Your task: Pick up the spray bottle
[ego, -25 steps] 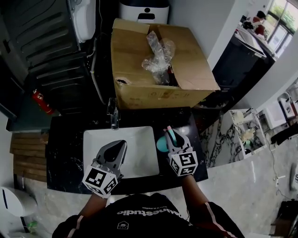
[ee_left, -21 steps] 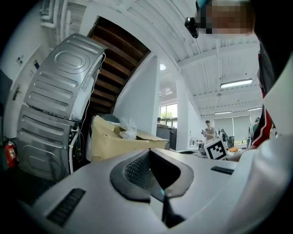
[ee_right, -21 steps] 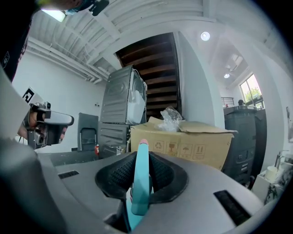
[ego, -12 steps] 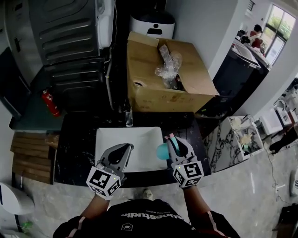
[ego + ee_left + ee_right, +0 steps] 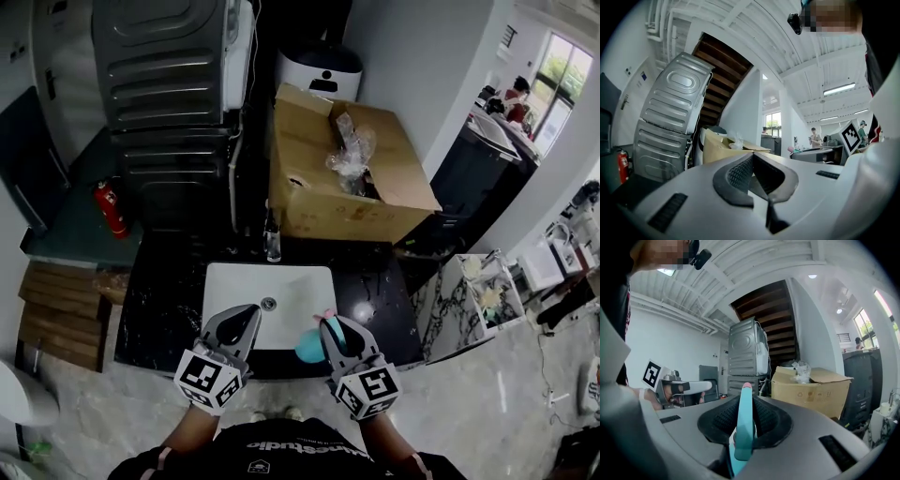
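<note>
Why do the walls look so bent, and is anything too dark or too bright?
Head view: a wide lens bows the room's edges; the counter is very dark, the window bright. Left gripper view: fisheye bulge, the grey machine leans, corners go black. Right gripper view: same bulge and black corners; the bottle, close up, is clear.

Right gripper [image 5: 328,325], carrying the teal spray bottle [image 5: 307,347], has withdrawn from above the counter [image 5: 159,300] right of the sink [image 5: 281,277] to the sink's front right corner. Left gripper [image 5: 246,314] has likewise drawn back toward the person.
</note>
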The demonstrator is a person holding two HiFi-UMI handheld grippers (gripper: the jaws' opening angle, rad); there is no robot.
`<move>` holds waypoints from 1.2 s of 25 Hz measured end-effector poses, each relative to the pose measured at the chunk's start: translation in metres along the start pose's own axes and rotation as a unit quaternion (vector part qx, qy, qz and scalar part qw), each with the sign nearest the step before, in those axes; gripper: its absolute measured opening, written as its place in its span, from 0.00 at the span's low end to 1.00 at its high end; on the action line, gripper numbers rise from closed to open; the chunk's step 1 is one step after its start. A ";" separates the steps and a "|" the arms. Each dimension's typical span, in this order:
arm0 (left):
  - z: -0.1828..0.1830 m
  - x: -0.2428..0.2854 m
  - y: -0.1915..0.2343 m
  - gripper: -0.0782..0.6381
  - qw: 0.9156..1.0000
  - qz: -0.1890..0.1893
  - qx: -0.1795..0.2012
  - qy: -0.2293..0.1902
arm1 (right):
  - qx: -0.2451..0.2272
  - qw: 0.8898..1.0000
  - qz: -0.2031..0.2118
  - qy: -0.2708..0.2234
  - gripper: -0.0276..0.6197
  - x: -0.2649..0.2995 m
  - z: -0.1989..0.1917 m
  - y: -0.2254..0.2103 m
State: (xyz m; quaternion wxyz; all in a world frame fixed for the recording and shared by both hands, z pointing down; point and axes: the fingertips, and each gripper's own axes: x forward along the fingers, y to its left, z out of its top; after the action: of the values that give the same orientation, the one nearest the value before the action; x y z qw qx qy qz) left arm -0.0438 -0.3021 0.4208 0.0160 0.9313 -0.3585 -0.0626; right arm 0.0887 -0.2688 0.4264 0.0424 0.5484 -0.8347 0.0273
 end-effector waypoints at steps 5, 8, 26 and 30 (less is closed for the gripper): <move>0.006 0.002 -0.009 0.13 1.000 0.006 0.011 -0.008 | -0.006 1.000 0.023 0.000 0.19 -0.006 -0.006 0.019; 0.005 0.009 -0.018 0.13 1.000 0.000 0.017 -0.002 | -0.007 1.000 0.030 0.002 0.19 -0.009 -0.008 0.019; 0.006 0.050 -0.043 0.13 0.999 -0.018 0.041 0.007 | -0.014 0.999 0.043 -0.020 0.19 -0.003 0.011 -0.013; 0.005 0.051 -0.044 0.13 0.999 -0.016 0.042 0.008 | -0.015 0.999 0.046 -0.023 0.19 -0.003 0.012 -0.014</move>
State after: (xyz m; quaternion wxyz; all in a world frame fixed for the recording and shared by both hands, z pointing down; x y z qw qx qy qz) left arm 0.0228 -0.3036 0.4069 -0.0219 0.9370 -0.3462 -0.0406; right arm 0.1020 -0.2726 0.4138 0.0298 0.5089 -0.8603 0.0043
